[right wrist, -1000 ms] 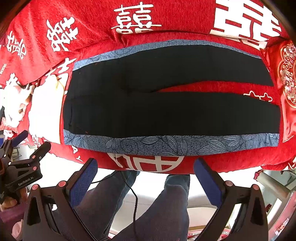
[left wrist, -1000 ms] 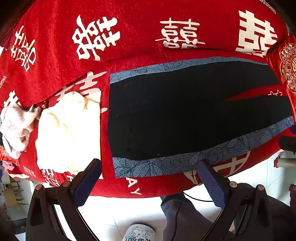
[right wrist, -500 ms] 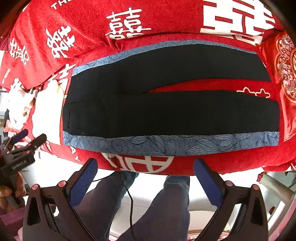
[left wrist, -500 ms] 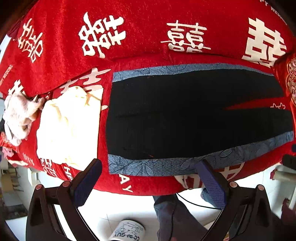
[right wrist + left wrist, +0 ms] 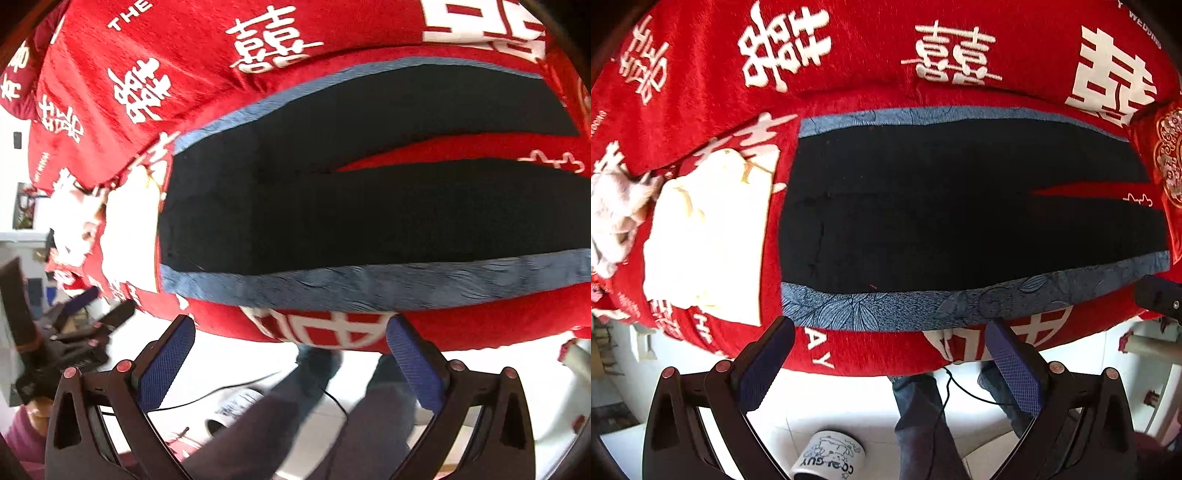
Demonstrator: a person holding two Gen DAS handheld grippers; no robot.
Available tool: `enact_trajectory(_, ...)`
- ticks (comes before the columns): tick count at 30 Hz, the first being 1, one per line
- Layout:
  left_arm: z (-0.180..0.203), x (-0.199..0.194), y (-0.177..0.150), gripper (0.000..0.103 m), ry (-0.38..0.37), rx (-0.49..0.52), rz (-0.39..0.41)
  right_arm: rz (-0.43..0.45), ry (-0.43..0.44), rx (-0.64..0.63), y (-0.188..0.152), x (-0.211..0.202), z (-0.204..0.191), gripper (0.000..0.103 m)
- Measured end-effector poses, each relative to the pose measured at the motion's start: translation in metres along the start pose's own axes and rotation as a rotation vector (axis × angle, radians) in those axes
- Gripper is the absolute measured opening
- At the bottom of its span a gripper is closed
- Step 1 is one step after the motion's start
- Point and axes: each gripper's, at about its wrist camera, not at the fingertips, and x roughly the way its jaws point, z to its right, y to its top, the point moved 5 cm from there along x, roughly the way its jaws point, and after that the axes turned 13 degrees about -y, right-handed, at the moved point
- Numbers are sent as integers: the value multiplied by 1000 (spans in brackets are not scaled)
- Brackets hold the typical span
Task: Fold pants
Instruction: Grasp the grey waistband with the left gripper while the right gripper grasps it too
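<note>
Left gripper (image 5: 888, 363): jaws spread wide, nothing held; blue textured pads (image 5: 764, 365) hover off the near edge of the bed, over white floor.
Right gripper (image 5: 290, 360): jaws likewise wide apart and empty, pads (image 5: 413, 363) just short of the near bed edge; view is motion-blurred.
Pants (image 5: 960, 218): black with blue leaf-patterned side stripes (image 5: 923, 304), laid flat on the bed, waist to the left, legs running right with a narrow gap between them at the far right. Near stripe lies just beyond both grippers.
Red blanket (image 5: 871, 66): white characters, covers the bed beneath the pants.
Cream cloth (image 5: 705, 236): folded, just left of the waistband.
Pale crumpled cloth (image 5: 613, 214): far left, touching the cream one.
Mug (image 5: 827, 458): on floor, below left gripper.
Person's legs (image 5: 369, 424): grey trousers, near the bed.
</note>
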Motion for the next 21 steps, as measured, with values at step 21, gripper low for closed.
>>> enact_trajectory(21, -140, 103, -36, 94, -232, -195, 92, -103, 480, 177, -61, 227, -137, 89)
